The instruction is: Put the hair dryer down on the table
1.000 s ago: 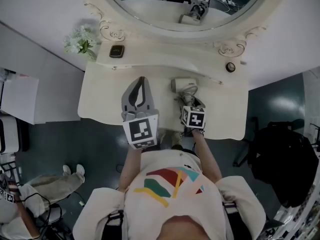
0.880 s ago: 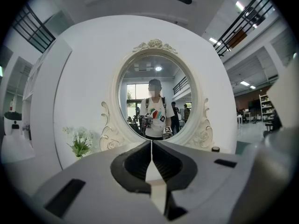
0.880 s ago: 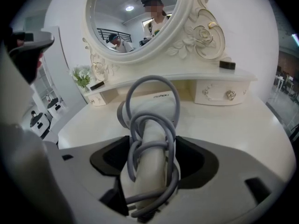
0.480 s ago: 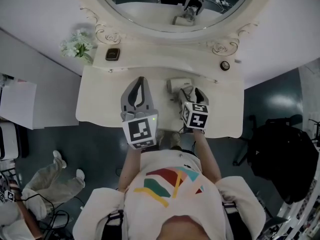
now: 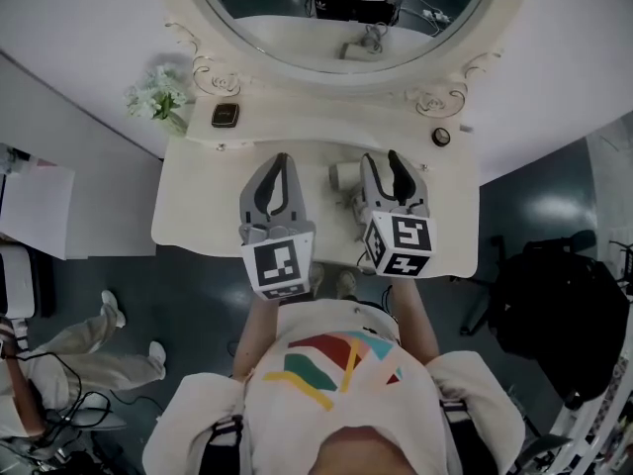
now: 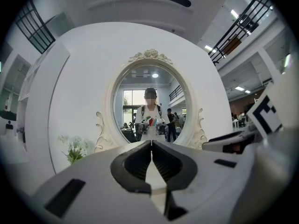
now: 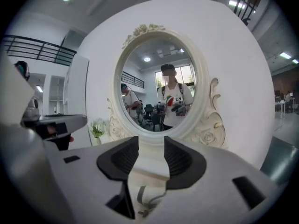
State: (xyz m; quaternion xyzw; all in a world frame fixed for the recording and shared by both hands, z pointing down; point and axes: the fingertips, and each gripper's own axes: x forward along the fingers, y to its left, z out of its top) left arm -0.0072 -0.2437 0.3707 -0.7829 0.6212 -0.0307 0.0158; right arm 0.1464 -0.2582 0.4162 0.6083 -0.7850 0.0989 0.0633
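Already down: hair dryer (image 5: 344, 174) on table (image 5: 198, 211), just left of right tool (image 5: 382, 162), whose empty jaws are closing; left tool (image 5: 279, 162) pressed together. Next, withdraw.

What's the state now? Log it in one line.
hair dryer: lying on table | right gripper: empty, jaws closing | left gripper: shut, empty

The right gripper (image 5: 381, 159), whose jaws were closing with nothing between them, had a smooth, matt grey plastic shell and black ribbed pads (image 7: 124, 157); the left gripper (image 5: 280, 158) looked the same. Under both pairs of jaws the table (image 5: 198, 206) was cream-painted, with a soft sheen. Just left of the right jaws the hair dryer (image 5: 346, 174) was pale smooth plastic. Beyond the jaws the mirror (image 5: 297, 18) glass was glossy.
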